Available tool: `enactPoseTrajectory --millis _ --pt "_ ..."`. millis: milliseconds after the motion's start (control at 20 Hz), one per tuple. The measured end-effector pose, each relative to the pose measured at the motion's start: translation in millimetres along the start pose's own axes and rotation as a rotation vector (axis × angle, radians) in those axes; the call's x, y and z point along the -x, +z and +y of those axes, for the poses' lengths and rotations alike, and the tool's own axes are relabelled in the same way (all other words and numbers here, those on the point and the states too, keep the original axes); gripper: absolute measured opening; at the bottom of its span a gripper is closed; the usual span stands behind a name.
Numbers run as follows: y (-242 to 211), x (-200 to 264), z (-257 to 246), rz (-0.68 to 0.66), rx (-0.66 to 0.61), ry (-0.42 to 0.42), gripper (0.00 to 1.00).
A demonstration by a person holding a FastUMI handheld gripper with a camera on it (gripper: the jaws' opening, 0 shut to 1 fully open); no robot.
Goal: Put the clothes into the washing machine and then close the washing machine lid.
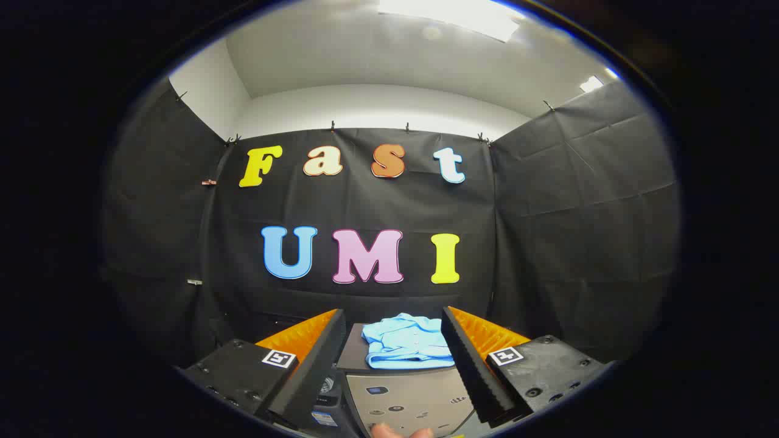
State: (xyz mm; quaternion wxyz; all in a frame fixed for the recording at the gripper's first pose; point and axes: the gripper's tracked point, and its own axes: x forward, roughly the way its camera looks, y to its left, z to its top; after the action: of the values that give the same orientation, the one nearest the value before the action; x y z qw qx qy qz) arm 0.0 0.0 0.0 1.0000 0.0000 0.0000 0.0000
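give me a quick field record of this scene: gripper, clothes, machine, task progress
hand-held gripper: fingers spread apart, holding nothing
clothes: folded light blue shirt, lying between and just beyond the fingers
shirt rests on: dark top surface of the washing machine
control panel: pale panel just below the shirt, facing the camera
person: fingertips at the near edge of the panel
lid state: cannot tell
task progress: shirt not yet grasped

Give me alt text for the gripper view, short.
A folded light blue shirt lies on top of a washing machine, seen between the spread fingers of the open gripper, which touch nothing. A fingertip shows at the machine's near edge, and black cloth walls stand behind.
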Motion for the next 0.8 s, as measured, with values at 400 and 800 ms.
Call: enactPoseTrajectory --millis 400,800 --pt "1.5 1.8 4.7 0.0 0.001 0.008 0.99" --pt "0.6 2.2 5.4 -0.001 0.0 0.01 0.99"
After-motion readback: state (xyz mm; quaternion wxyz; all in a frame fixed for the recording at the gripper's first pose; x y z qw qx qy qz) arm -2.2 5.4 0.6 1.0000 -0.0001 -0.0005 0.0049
